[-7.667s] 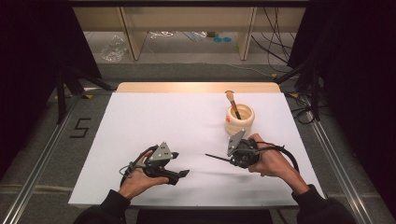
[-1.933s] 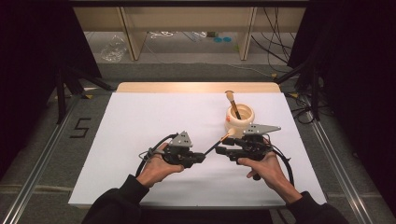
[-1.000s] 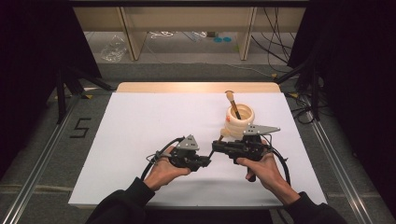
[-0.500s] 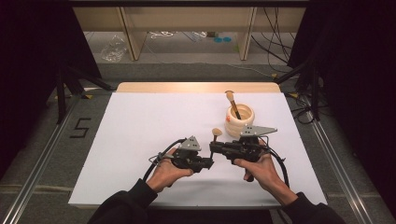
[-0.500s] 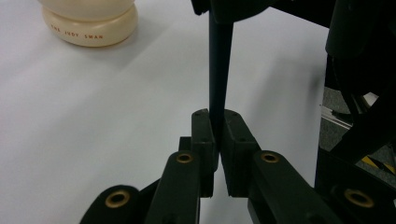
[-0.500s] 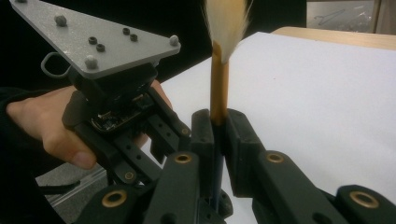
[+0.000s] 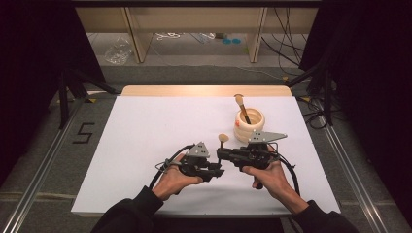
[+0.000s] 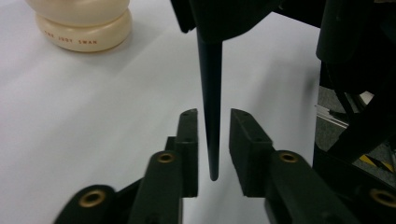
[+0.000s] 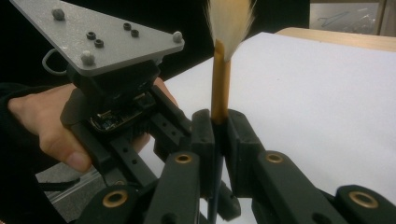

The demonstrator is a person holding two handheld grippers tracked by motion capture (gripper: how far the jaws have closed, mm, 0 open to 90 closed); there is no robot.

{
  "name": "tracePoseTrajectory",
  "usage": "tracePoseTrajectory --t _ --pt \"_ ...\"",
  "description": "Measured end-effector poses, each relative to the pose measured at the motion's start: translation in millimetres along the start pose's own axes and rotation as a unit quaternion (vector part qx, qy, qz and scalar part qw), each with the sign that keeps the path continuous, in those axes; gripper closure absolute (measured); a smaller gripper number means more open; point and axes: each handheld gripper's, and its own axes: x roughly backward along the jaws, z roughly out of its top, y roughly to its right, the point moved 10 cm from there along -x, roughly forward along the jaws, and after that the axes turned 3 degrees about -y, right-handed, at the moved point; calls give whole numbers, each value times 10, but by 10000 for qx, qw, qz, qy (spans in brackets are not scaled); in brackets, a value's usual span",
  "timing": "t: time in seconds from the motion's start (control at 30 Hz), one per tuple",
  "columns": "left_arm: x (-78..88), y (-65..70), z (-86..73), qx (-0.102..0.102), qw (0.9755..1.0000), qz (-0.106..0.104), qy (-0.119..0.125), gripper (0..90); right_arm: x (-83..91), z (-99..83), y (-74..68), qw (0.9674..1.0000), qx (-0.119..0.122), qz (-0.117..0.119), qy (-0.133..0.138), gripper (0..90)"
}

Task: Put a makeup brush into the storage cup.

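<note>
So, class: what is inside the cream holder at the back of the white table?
A brush stands tilted in the cream holder, bristle head above the rim. Its lower end and the holder's bottom are hidden by the wall.

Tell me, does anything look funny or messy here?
Nothing is spilled or broken. One brush is out of the cream holder, standing upright, clamped in the right gripper. Its dark pointed tip hangs between the left gripper's jaws, which have just been opening.
</note>
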Motion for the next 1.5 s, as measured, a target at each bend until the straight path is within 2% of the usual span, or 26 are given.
tracePoseTrajectory --t 0.03,0.1,0.13,0.17,0.2,0.23,0.3,0.33,0.47,0.53,0.57,0.7,0.73,0.77,0.8,0.83,0.93,1.03,1.23,1.27,1.3,1.33,1.37,1.43,1.47,1.5 --pt "11 3 -1 -19 10000 -32 -32 679 11 3 10 10000 37 -18 -9 834" --pt "19 -20 5 -32 9999 118 -14 615 25 12 20 10000 14 -46 -9 834" --pt "29 -33 3 -123 9998 165 -26 596 33 15 27 10000 13 -69 -10 835" --pt "33 -32 -1 -110 9998 156 -24 585 44 19 49 9999 91 -116 -5 835" --pt "46 -33 -10 -61 9998 190 -38 576 51 20 49 9999 69 -123 -6 835" --pt "56 -42 -9 -104 9998 186 -18 564 68 17 43 9999 22 -104 -39 834" --pt "88 -59 -19 -104 9996 276 -37 537 99 41 84 9996 155 -219 26 835" --pt "109 -72 -27 -169 9993 337 -66 520 113 51 100 9995 182 -264 43 834" --pt "169 -96 -56 -140 9987 480 -86 458 187 68 189 9987 239 -447 -4 835" --pt "205 -110 -80 -101 9985 528 -80 428 214 84 227 9984 238 -518 42 834" --pt "221 -111 -96 -63 9984 555 -103 419 238 80 234 9986 157 -511 4 834" --pt "295 -140 -175 -93 9976 671 -141 379 308 112 292 9981 128 -601 20 835" --pt "314 -140 -195 -42 9976 674 -132 373 318 122 299 9981 113 -611 45 835" --pt "337 -150 -216 -81 9974 707 -144 363 337 129 315 9978 118 -648 34 834" --pt "356 -143 -239 14 9974 705 -163 357 357 138 331 9976 127 -676 34 834" --pt "376 -151 -254 -32 9973 718 -150 352 377 148 347 9974 143 -707 37 834" --pt "428 -142 -295 91 9972 728 -129 333 422 188 379 9969 151 -773 69 834" --pt "470 -148 -326 108 9961 861 -153 320 475 217 432 9962 123 -863 38 834" --pt "507 -150 -377 -45 9957 903 -207 308 563 280 552 9948 101 -1009 72 834" --pt "499 -144 -374 -13 9959 893 -147 304 580 292 565 9946 96 -1034 60 834" --pt "498 -140 -393 105 9957 905 -152 297 588 315 577 9945 118 -1029 118 834" --pt "520 -169 -423 -13 9949 969 -281 294 604 328 593 9942 132 -1066 105 834" --pt "509 -158 -425 121 9950 965 -204 292 631 331 615 9934 165 -1131 30 834" --pt "530 -181 -459 53 9947 990 -284 286 660 364 648 9931 154 -1159 68 834" --pt "532 -186 -466 117 9944 1019 -255 286 679 373 669 9928 147 -1191 52 834" --pt "548 -202 -480 88 9939 1056 -293 286 694 388 694 9924 134 -1221 74 834"
